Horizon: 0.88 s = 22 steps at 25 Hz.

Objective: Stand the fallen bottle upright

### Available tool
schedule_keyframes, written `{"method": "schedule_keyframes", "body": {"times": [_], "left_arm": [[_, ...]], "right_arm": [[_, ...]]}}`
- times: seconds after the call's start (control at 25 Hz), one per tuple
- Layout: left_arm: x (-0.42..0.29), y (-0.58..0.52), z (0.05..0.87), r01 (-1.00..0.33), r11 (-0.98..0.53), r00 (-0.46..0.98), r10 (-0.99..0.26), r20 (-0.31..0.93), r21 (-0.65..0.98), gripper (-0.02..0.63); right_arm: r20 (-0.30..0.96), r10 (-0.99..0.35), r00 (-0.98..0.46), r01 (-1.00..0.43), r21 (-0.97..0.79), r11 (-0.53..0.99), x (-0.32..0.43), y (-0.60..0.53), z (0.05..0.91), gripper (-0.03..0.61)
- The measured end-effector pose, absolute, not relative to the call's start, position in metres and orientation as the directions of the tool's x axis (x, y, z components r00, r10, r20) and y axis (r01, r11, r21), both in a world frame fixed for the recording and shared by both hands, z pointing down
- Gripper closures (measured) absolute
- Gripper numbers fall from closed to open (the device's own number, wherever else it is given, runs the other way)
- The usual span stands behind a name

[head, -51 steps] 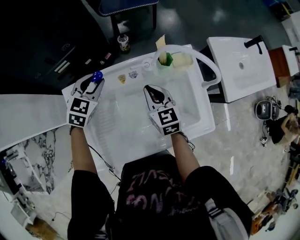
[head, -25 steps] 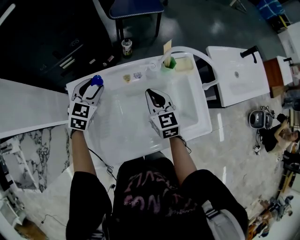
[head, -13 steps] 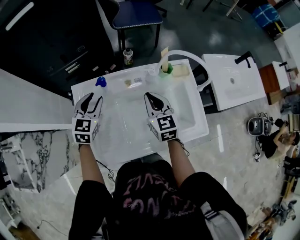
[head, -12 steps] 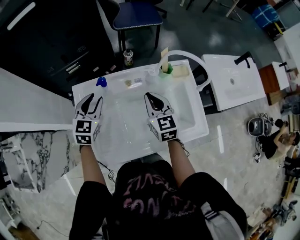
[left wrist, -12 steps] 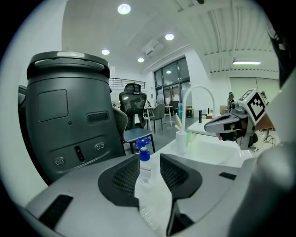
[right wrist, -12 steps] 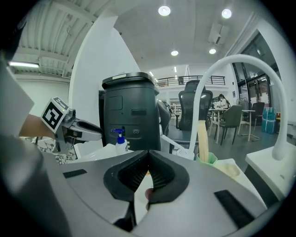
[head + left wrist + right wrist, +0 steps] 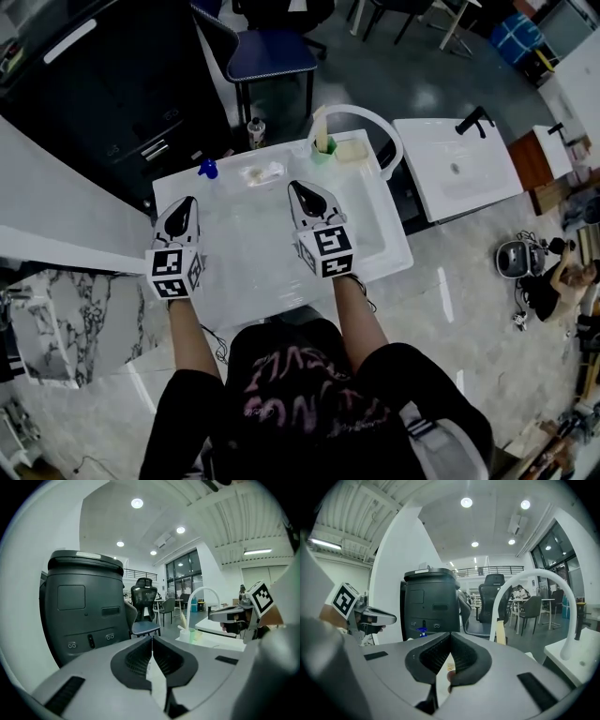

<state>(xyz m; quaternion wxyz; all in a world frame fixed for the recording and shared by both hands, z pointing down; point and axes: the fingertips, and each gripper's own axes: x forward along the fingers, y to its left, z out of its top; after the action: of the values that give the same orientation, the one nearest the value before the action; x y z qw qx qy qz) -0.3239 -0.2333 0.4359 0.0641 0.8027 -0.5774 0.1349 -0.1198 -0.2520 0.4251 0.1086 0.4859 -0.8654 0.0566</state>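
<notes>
A clear bottle with a blue cap (image 7: 208,170) stands upright on the back left corner of the white sink unit (image 7: 394,253); its cap also shows in the right gripper view as a small blue cap (image 7: 422,632). My left gripper (image 7: 185,202) hangs nearer me than the bottle, apart from it, shut with nothing between its jaws (image 7: 152,639). My right gripper (image 7: 300,189) hovers over the middle of the basin, jaws together and empty (image 7: 451,634).
A green cup (image 7: 323,148), a pale sponge (image 7: 352,150) and a curved white tap (image 7: 380,127) sit at the sink's back right. Small items (image 7: 262,173) lie on the back rim. A second white basin (image 7: 459,169) stands right, a blue chair (image 7: 272,52) and dark cabinet (image 7: 84,602) behind.
My left gripper has let go of the blue-capped bottle, drawn back toward me and shut. Both grippers have risen. The bottle stays standing on the sink's corner.
</notes>
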Motion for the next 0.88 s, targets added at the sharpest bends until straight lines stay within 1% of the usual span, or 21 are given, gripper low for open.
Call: {"method": "schedule_keyframes", "body": {"times": [0.36,0.64,0.88], "left_arm": [[-0.321,-0.217,0.398,-0.944,-0.320,0.299,-0.930,0.213,-0.074,0.597],[-0.326,-0.209,0.378,-0.956,-0.290,0.280,-0.945,0.168,-0.042,0.597],[-0.321,-0.203,0.366,-0.952,-0.304,0.295,-0.945,0.138,-0.044,0.597]], "right_arm": [[0.167,-0.856,-0.489,-0.867,0.014,0.498,-0.117,-0.246,0.391,0.565],[0.137,-0.870,-0.474,-0.876,0.030,0.482,-0.112,-0.243,0.376,0.566],[0.120,-0.873,-0.473,-0.875,0.050,0.481,-0.113,-0.239,0.367,0.566]]}}
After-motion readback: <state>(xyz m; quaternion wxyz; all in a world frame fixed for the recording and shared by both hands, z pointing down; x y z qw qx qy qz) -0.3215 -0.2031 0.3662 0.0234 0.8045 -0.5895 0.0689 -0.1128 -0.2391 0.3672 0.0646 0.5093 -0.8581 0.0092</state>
